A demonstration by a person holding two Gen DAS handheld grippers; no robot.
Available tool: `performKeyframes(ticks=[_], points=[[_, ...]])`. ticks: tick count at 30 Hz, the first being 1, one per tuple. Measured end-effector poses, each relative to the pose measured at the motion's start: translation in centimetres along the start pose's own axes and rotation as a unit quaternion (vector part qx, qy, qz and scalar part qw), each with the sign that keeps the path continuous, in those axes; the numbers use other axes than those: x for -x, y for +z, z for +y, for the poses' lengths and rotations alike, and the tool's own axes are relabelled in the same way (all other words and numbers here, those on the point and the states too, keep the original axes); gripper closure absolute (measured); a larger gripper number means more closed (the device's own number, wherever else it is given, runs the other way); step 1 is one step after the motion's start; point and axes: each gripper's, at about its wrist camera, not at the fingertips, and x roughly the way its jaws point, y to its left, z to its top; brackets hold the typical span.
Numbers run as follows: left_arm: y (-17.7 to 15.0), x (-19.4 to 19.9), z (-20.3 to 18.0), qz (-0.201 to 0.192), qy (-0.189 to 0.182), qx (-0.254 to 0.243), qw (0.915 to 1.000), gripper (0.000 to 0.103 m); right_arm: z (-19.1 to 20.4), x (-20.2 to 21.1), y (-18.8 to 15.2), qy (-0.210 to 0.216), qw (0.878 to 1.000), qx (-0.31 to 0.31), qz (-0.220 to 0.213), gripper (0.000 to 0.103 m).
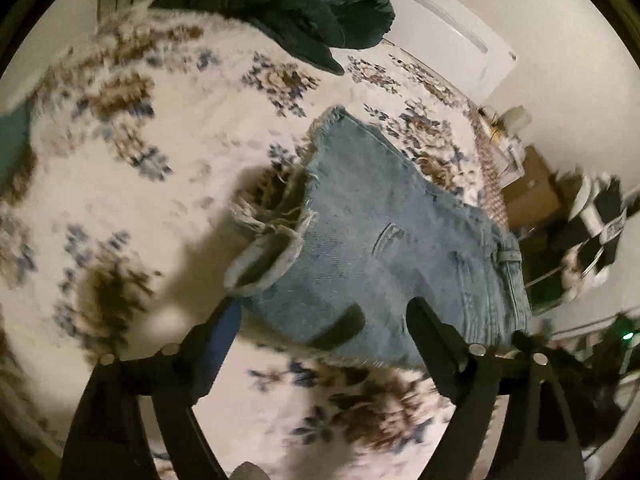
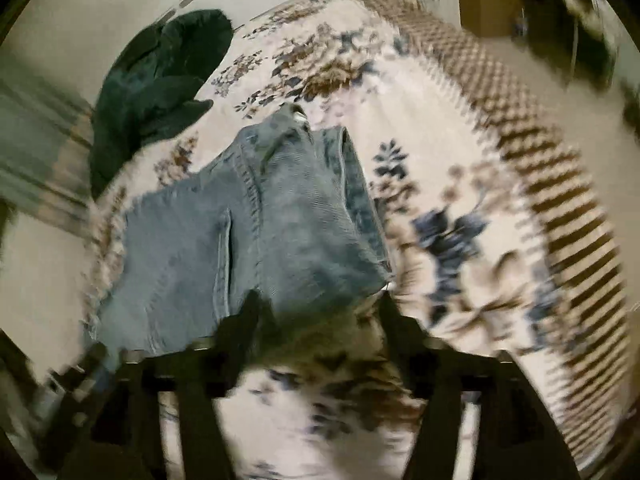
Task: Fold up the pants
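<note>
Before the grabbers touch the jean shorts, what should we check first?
1. Left gripper open: ok, fingers spread wide.
2. Right gripper open: ok, fingers apart, nothing between them.
3. Light blue frayed denim shorts lying on the white floral bedspread: ok, though one frayed leg hem is curled up.
4. Dark green crumpled garment apart from the shorts: ok in both views, a strip of bedspread shows between them.
5. Shorts flat and smooth: not ok, the waistband end is bunched in the right wrist view.
6. Sharp view for aiming: not ok, both pictures are motion-blurred.

No legible text, label or number — both views blurred.
</note>
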Motion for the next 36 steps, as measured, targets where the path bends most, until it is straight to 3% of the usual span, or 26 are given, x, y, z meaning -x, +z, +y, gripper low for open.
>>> performKeyframes(ticks=[3, 7, 10, 23, 28, 36], points=[[-0.5, 2.2, -1.6, -0.02, 0.047, -0.06, 0.9969, 0.015, 1.9, 2.7, -1.4, -0.063, 0.997, 0.049, -0.023, 0.003], [-1.0, 5.1, -3.2, -0.045, 0.091, -0.114, 0.9883, 0.014, 4.3, 7.2, -3.5, -0.139, 0.984, 0.091, -0.068, 0.0], [-1.6, 7.6, -4.2, -0.056, 0.108, -0.134, 0.9834, 0.007, 5.5, 10.4, -4.6, -0.155, 0.977, 0.107, -0.096, 0.0], [-6.8, 22.5, -6.8, -0.138, 0.127, -0.148, 0.9712, 0.006, 8.2, 28.9, -11.8, -0.12, 0.967, 0.119, -0.193, 0.0], [-10.3, 29.0, -7.8, -0.173, 0.132, -0.157, 0.9633, 0.006, 8.4, 36.4, -16.6, -0.105, 0.959, 0.129, -0.229, 0.0], [-14.5, 35.6, -8.4, -0.199, 0.122, -0.17, 0.9574, 0.006, 8.5, 45.1, -23.6, -0.089, 0.952, 0.149, -0.252, 0.0]])
